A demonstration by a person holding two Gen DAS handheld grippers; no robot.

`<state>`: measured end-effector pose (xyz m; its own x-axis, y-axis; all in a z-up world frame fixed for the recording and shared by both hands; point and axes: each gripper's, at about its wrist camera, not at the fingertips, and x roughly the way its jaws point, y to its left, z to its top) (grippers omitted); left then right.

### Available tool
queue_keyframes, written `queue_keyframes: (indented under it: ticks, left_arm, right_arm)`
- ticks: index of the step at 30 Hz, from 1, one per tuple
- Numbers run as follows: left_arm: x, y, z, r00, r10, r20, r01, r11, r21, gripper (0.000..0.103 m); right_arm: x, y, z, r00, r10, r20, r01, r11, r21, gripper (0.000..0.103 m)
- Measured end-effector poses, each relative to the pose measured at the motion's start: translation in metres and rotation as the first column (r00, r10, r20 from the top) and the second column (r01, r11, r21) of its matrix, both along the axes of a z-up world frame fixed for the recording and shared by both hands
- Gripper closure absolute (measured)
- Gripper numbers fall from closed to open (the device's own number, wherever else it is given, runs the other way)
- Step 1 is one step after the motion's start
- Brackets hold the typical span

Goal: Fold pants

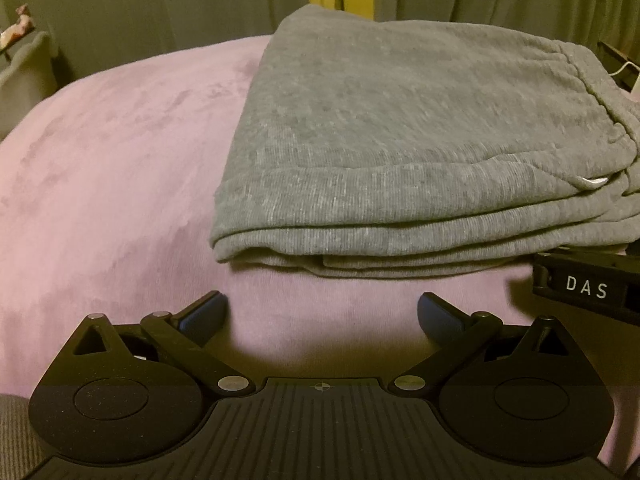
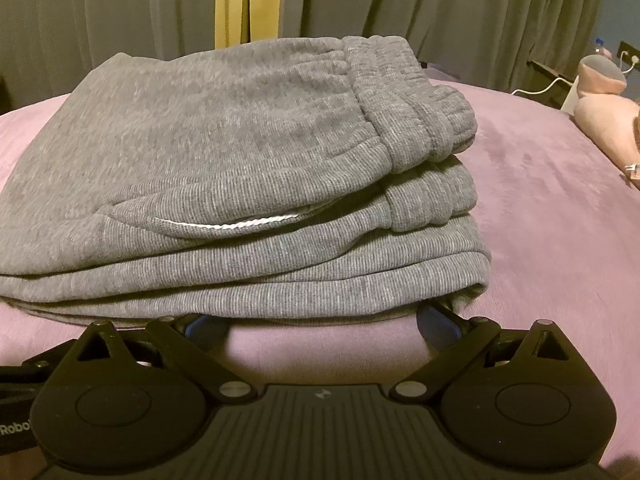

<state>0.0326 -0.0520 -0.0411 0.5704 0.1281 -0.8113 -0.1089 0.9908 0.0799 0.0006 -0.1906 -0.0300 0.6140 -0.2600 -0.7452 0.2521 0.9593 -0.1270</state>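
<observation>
Step in hand: we judge the folding all but done; the grey pants [image 1: 400,152] lie in a compact stack of several layers on the pink bed cover [image 1: 112,168]
Pants, from the left tongs: ahead and a little to the right of our left tongs [image 1: 322,312], near but apart, the folded edge facing us
Pants, from the right tongs: straight ahead of our right tongs [image 2: 322,326], the bottom layer overhanging both blue tips; we cannot tell whether cloth touches them
Left tongs: spread apart, holding nothing, only bed cover between the pads
Right tongs: spread wide, nothing clamped, bed cover showing in the gap
Waistband [image 2: 416,108]: bunched at the far right top of the stack, with a white cord [image 2: 224,224] peeping from between the layers
Next move, as we judge it: either draw both tongs back and leave the stack, or press the lumpy right side flat; any nudge wants to be gentle, since the soft layers would slide
Beyond the bed: grey curtains [image 2: 120,12]
</observation>
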Motion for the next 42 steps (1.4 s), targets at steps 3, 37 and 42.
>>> queue_keyframes:
  ticks: [3,37,42]
  left_arm:
    - [-0.003,-0.002,0.0,1.0,-0.011,0.003,0.011,1.0,0.021,0.0]
    - [-0.003,0.002,0.0,1.0,-0.023,0.003,0.023,1.0,0.002,0.0]
    - [-0.004,0.002,0.0,1.0,-0.027,0.006,0.027,1.0,0.004,0.0]
  right_arm:
    - [0.0,0.001,-0.001,1.0,-0.008,0.008,0.008,1.0,-0.005,0.004]
    - [-0.015,0.016,-0.012,0.987,-0.085,0.137,0.092,0.995,-0.049,0.003]
    - [-0.015,0.016,-0.012,0.987,-0.084,0.137,0.091,0.995,-0.049,0.003]
